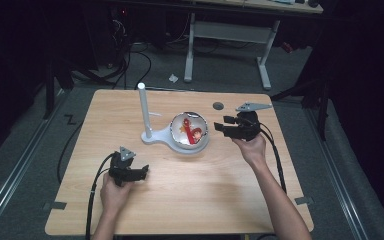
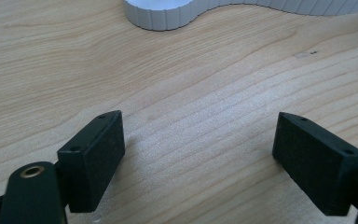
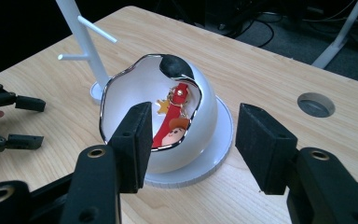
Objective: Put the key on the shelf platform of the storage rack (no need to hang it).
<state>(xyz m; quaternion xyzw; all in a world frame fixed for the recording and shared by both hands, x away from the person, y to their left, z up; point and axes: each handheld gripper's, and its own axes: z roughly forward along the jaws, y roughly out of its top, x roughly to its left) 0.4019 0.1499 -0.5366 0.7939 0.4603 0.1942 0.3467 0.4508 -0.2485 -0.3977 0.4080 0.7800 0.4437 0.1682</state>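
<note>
While both hand-held grippers gape empty, red keychain (image 3: 172, 122) lies inside glossy white egg-shaped bowl (image 3: 200, 116), on ribbed round base (image 3: 214, 161).

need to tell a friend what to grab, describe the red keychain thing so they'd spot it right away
On the wooden table, find the white stand with a tall post and, on its round base, a white egg-shaped bowl with a wavy chrome rim. Inside that bowl lies the keychain: a red strap with a gold clasp, a small yellow star and a cartoon face. It is the only colourful thing there.
</note>
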